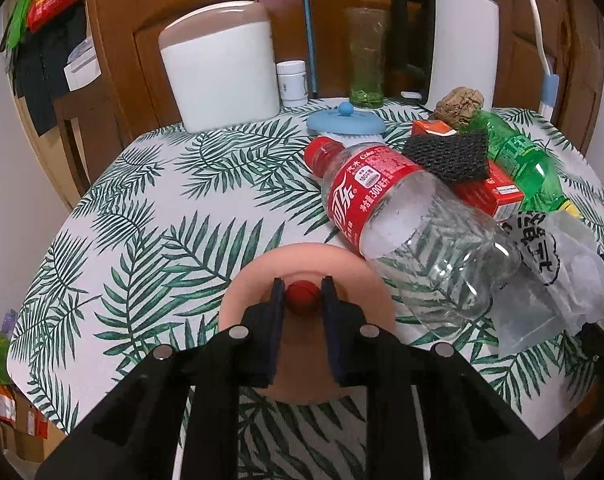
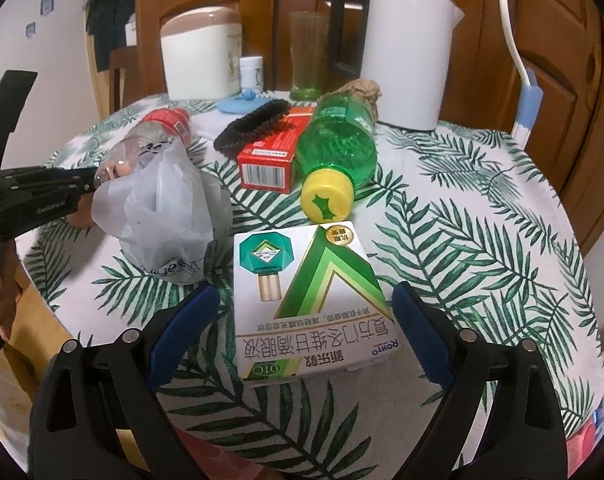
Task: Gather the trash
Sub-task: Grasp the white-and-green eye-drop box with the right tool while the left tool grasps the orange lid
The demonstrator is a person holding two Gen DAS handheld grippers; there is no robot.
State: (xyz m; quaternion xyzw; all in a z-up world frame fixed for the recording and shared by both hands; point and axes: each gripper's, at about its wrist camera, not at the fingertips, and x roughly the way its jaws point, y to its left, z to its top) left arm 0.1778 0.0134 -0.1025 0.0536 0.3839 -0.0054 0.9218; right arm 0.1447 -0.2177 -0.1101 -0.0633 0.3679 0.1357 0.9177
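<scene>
My left gripper (image 1: 303, 300) is shut on the red knob (image 1: 303, 297) of a peach round lid (image 1: 302, 264) at the table's near edge. An empty Coke bottle (image 1: 394, 216) lies beside it, with a crumpled clear plastic bag (image 1: 558, 280) to its right. My right gripper (image 2: 305, 320) is open around a white and green eye-drop box (image 2: 302, 304) lying flat between its fingers. A green bottle with a yellow cap (image 2: 334, 156), a red box (image 2: 274, 152) and a black mesh sponge (image 2: 254, 124) lie behind. The left gripper also shows in the right wrist view (image 2: 82, 186).
At the back of the leaf-print table (image 1: 142, 208) stand a white canister (image 1: 222, 68), a small white jar (image 1: 292, 82), a green glass (image 1: 366, 56), a white kettle (image 1: 458, 40), a blue silicone lid (image 1: 344, 122) and a brown crumpled wad (image 1: 460, 106).
</scene>
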